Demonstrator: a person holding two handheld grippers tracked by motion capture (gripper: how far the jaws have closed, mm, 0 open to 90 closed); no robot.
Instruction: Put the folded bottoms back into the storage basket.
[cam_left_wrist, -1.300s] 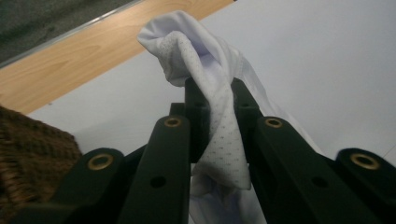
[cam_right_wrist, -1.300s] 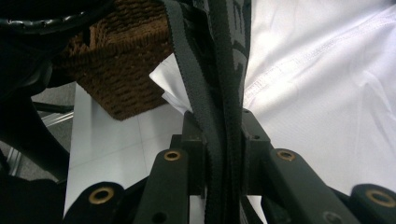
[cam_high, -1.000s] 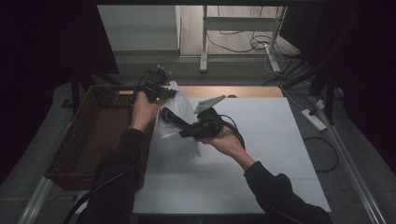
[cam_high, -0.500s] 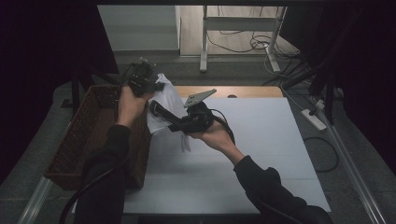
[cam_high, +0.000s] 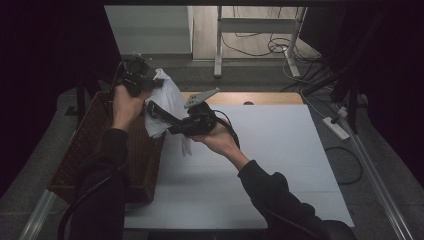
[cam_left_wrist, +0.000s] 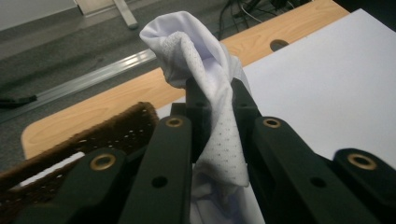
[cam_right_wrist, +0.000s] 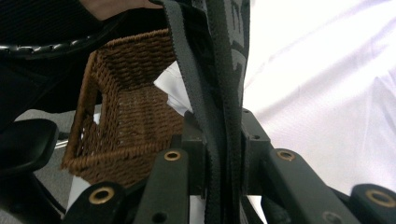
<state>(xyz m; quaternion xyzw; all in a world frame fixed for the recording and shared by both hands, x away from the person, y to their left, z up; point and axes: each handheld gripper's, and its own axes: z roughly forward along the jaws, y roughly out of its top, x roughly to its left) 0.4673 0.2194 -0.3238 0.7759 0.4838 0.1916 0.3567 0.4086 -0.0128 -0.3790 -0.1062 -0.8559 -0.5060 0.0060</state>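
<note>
A dim room surrounds the white worktop (cam_high: 270, 150); above its left edge, by the wicker basket (cam_high: 95, 150), both the left gripper (cam_high: 150, 82) and right gripper (cam_high: 152, 107) clamp the white garment (cam_high: 167, 97).

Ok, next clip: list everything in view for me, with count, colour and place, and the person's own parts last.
garment: one, white mesh with a dark grey waistband, held in the air between both grippers at the basket's right edge.
basket: one, brown wicker, on the table's left side.
table: one, white top with a wooden far strip.
power strip: one, white, on the floor to the right of the table.
left gripper: one, black, raised over the basket's far end, fingers shut on the white fabric.
right gripper: one, black, over the table's left part, fingers shut on the waistband.
sleeves: two, dark, coming in from the bottom of the high view.
</note>
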